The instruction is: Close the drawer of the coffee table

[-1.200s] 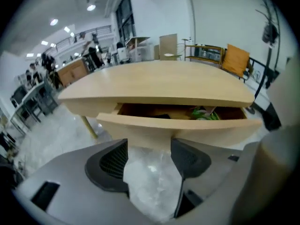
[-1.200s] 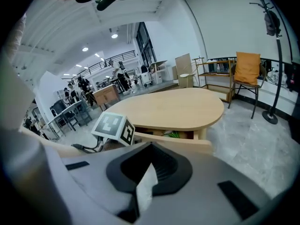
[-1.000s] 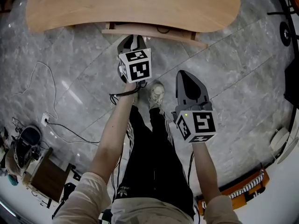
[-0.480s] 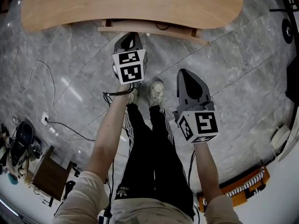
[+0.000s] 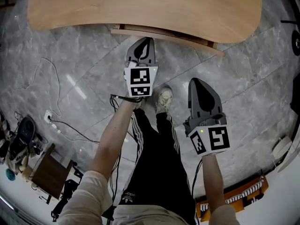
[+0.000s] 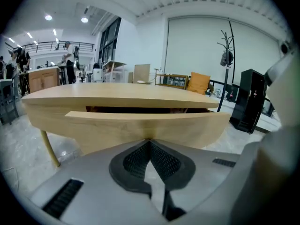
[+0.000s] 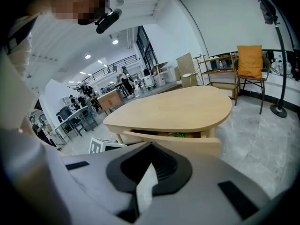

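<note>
Since the earlier frames, head view, upper centre: the grey left gripper (image 5: 146, 41) has brought its jaws together on nothing, tips near the pale wooden drawer (image 5: 164, 34), which still projects beneath the curved light-wood coffee table (image 5: 140, 6). Left gripper view: jaws shut, drawer front directly ahead, contact unconfirmed. Right gripper view: the grey right gripper (image 7: 151, 146) is likewise closed and empty. Judgement: a closed-tip push is prepared.

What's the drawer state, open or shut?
Partly open: the drawer front stands out from under the tabletop, with a dark gap behind it in the left gripper view.
</note>
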Demonstrator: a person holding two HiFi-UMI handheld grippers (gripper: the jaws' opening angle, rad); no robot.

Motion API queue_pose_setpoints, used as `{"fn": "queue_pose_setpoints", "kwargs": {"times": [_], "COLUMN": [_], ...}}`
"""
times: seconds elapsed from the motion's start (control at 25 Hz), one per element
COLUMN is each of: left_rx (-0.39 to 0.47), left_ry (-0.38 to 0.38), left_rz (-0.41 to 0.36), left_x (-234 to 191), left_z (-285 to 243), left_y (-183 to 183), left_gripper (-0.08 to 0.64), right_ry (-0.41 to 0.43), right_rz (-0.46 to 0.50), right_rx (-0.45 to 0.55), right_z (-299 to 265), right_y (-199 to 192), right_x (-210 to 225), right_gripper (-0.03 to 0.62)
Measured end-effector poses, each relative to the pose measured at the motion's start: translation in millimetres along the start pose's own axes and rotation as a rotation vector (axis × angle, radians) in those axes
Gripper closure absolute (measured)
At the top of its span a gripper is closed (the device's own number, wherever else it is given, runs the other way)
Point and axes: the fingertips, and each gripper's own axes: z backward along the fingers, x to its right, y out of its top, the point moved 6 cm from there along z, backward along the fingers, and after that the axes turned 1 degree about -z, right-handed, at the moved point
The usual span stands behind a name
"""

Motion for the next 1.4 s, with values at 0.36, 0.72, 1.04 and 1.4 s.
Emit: {"fn": "queue_pose_setpoints", "kwargs": {"times": [0.36,0.72,1.04,1.4], "left_rx": [0.204,0.243,0.12,0.123], "left_ry": [-0.001,-0.011,-0.017,-0.137], "left_rz": [-0.123,0.022,0.045,-0.091], "left_x": [-13,-16,-13,-6], "left_z": [-49,-50,-36,62], "left_y": [25,21,28,125], "left_gripper": [0.551,0.551,0.551,0.551], "right_ry": [0.017,-0.004,0.035,0.034], "right_rz": [-0.062,-0.113,-0.067,0.028], "right_rx": [0.045,0.117,0.124,0.218], "right_z": [-23,-38,-38,-13], "right_y": [6,25,50,151], "right_x": [-5,2,-32,-89], "right_gripper": [0.586,0.586,0.586,0.586]}}
